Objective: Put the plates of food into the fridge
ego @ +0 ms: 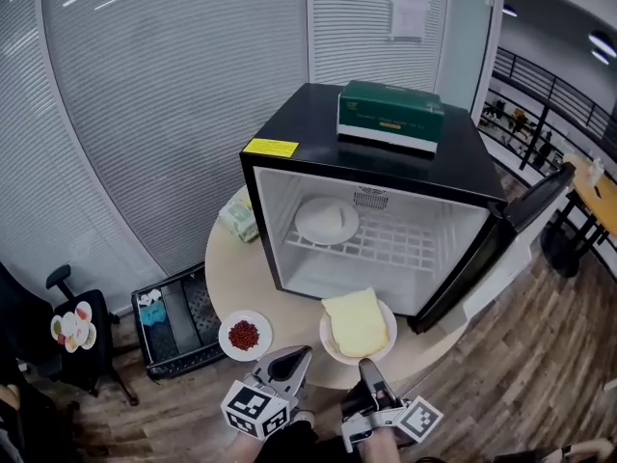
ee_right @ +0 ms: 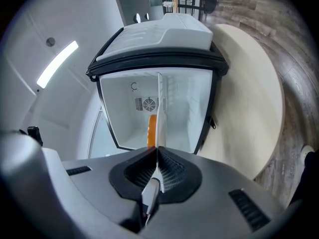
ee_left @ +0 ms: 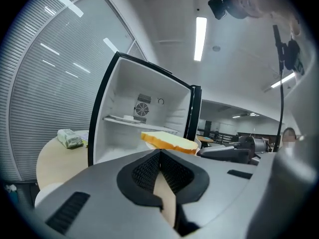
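Note:
A black mini fridge (ego: 318, 128) stands open on a round table (ego: 227, 278). Its white inside shows in the left gripper view (ee_left: 124, 133) and the right gripper view (ee_right: 179, 98). My right gripper (ego: 369, 367) (ee_right: 157, 151) is shut on the near rim of a white plate (ego: 384, 338) (ee_right: 159, 103) bearing a bread slice (ego: 356, 319) (ee_left: 169, 142) (ee_right: 151, 131), held above the table's front edge before the fridge mouth. A small plate of red food (ego: 245, 336) lies on the table to the left. Just behind it my left gripper (ego: 292, 360) (ee_left: 160, 153) is shut and holds nothing.
A white lidded dish (ego: 327, 220) rests on the fridge's wire shelf. A green box (ego: 390, 114) lies on the fridge top. The door (ego: 496, 244) hangs open at right. A wrapped packet (ego: 238, 220) (ee_left: 69, 138) lies left of the fridge. A black crate (ego: 178, 321) sits on the floor.

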`<control>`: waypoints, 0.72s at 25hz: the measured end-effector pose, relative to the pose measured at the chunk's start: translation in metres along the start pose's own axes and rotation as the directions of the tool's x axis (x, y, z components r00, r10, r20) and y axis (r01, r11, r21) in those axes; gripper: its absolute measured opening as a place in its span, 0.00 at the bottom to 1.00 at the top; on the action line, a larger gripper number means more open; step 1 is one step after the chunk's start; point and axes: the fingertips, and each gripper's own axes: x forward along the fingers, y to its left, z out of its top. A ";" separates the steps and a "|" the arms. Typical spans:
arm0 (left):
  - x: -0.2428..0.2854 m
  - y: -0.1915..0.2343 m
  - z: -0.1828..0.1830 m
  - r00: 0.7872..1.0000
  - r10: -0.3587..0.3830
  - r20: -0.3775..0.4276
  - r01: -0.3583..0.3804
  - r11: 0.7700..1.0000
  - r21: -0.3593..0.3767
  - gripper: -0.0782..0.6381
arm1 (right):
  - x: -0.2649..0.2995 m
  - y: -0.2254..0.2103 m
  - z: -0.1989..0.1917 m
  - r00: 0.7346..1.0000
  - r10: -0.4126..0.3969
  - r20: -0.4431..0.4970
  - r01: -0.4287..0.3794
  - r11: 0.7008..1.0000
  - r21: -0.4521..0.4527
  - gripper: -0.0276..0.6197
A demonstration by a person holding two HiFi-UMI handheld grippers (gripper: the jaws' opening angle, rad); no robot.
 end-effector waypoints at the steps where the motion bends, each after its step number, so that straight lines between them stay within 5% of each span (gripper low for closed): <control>1: 0.002 0.001 0.001 1.000 -0.002 -0.002 0.002 1.000 0.000 0.12 | 0.000 0.001 0.004 1.000 -0.002 0.011 0.002 1.000 -0.001 0.07; 18: 0.105 0.006 0.072 0.980 -0.196 0.041 0.195 0.980 0.021 0.12 | 0.080 0.054 0.098 0.991 0.046 0.124 -0.040 0.998 -0.049 0.07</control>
